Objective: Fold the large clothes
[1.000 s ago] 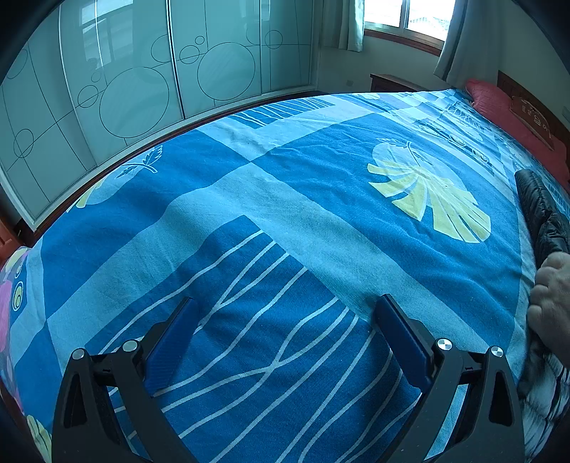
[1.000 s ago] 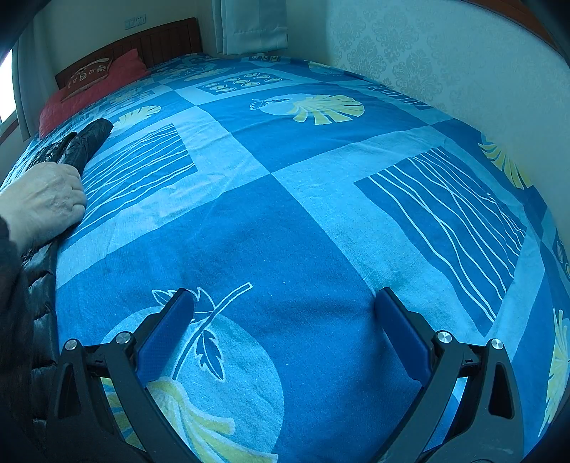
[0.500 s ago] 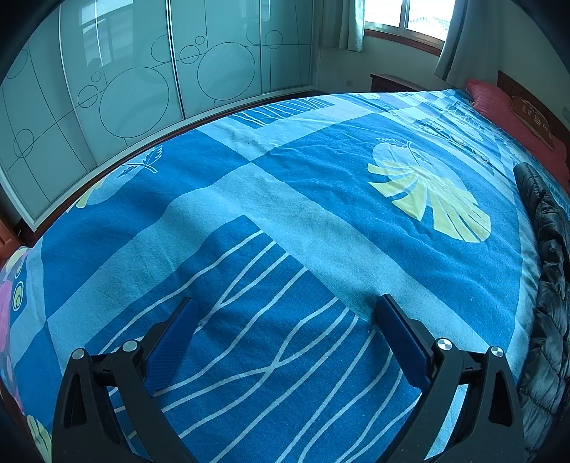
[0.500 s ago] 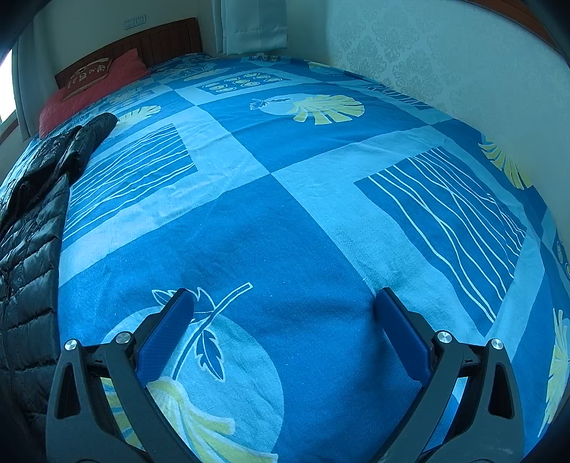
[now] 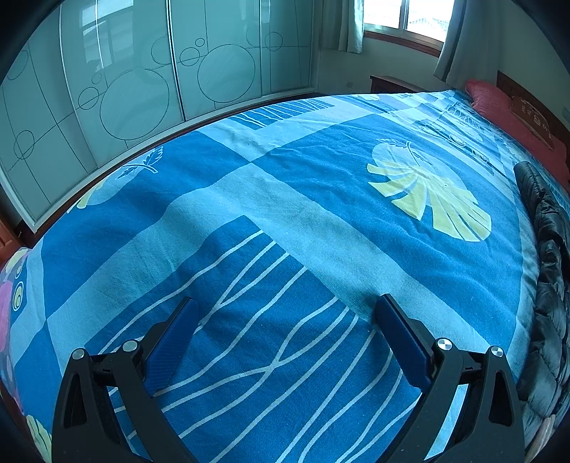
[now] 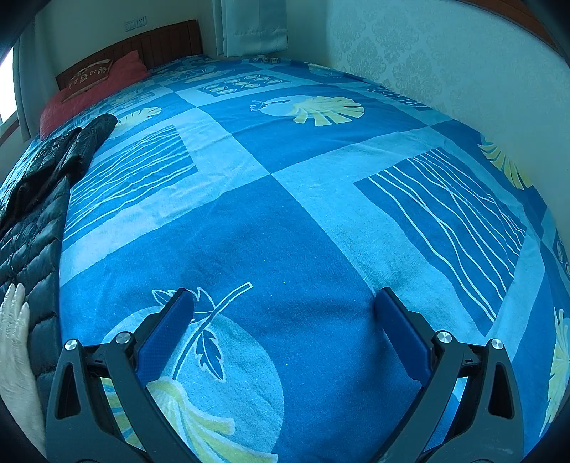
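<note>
A black quilted puffer jacket (image 6: 32, 220) lies spread along the left edge of the right wrist view, one sleeve reaching toward the pillow. The same jacket (image 5: 548, 270) runs down the right edge of the left wrist view. My left gripper (image 5: 285, 313) is open over the blue patterned bedspread (image 5: 285, 185), well left of the jacket, with nothing between its fingers. Also open and empty, my right gripper (image 6: 285, 302) hovers over the bedspread (image 6: 285, 199), to the right of the jacket. A person's hand (image 6: 14, 334) rests flat on the jacket's lower part.
A red pillow (image 6: 92, 85) and a wooden headboard (image 6: 164, 39) stand at the far end of the bed. Glass wardrobe doors (image 5: 142, 89) run along one side, a patterned wall (image 6: 445, 60) along the other. A window with curtains (image 5: 402, 21) is at the back.
A hand on the jacket a second ago was gone half a second ago; now a hand rests lower on the jacket. Neither gripper has moved.
</note>
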### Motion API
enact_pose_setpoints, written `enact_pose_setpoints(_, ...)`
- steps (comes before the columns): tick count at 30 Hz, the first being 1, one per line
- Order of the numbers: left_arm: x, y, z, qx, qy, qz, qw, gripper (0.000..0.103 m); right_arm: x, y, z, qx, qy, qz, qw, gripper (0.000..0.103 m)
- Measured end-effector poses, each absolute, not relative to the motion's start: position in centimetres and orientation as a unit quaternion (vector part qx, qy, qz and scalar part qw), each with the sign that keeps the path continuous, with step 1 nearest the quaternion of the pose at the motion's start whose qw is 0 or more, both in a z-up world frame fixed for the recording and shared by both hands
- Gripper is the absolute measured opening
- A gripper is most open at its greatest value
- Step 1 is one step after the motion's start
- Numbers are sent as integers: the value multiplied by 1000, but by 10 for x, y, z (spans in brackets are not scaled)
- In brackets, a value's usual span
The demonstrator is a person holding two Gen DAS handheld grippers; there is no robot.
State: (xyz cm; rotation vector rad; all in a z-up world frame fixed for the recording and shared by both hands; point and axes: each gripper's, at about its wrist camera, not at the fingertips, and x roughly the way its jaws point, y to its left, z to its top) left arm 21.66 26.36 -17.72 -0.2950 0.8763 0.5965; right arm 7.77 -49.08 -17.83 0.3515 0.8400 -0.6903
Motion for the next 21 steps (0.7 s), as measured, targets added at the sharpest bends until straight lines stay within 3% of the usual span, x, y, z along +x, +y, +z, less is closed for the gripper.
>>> enact_pose_setpoints(21, 221, 268, -177, -141, 418, 282, 852, 99, 77, -490, -179, 166, 397, -327, 842, 101)
